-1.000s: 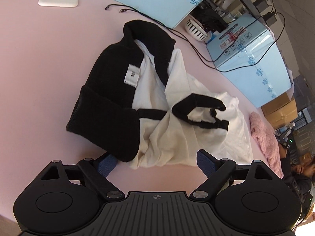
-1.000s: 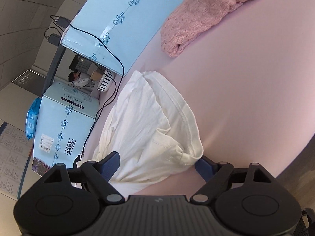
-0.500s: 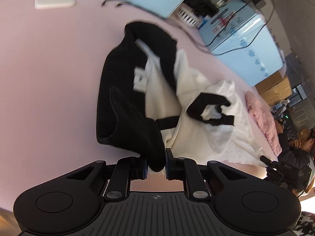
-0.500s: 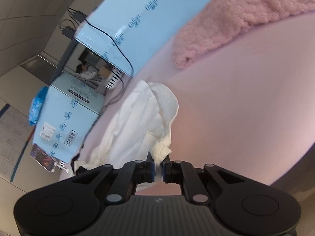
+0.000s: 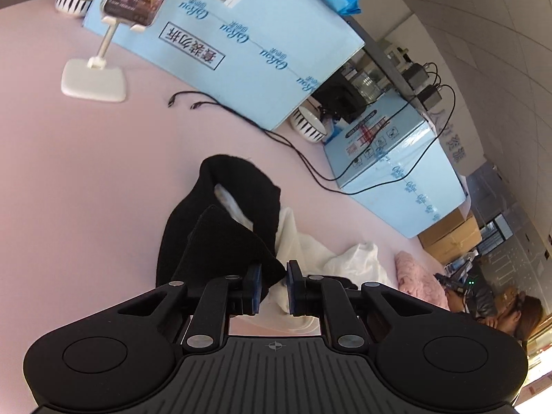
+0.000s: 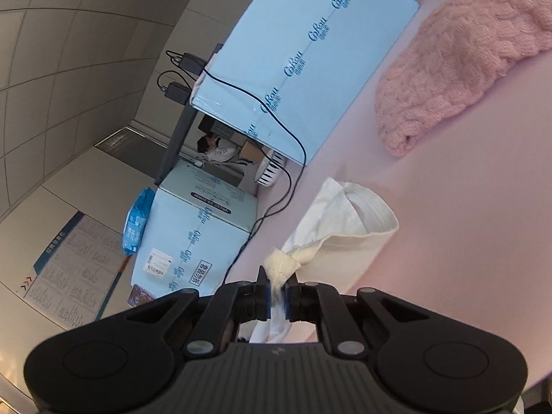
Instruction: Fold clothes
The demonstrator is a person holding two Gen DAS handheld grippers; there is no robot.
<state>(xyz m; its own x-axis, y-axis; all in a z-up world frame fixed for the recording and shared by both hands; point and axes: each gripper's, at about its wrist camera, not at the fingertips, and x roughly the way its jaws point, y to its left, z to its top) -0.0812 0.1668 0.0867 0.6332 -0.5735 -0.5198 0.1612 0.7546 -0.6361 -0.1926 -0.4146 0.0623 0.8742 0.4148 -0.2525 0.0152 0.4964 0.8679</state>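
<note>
On the pink table (image 5: 69, 179), both your grips have gone from wide open a second ago to clamped, and the cloth is coming up with you. Your left gripper (image 5: 272, 288) has its fingers pinched on a corner of the black garment (image 5: 220, 234); that flap, flat a second ago, now rises in a peak to your fingertips while the rest of the black cloth sits heaped on the table. Your view has tipped up too, so the blue boxes (image 5: 241, 45) and the white phone stand (image 5: 95, 81) fill the top. Your right gripper (image 6: 276, 295) is closed on a bunched corner of the white garment (image 6: 338, 238), which a second ago lay spread between open fingers; now the hem stretches taut from your fingertips out to the table. Pink knit sweater (image 6: 459, 62) lies well apart, farther along. Both grippers point forward and slightly down at the table
</note>
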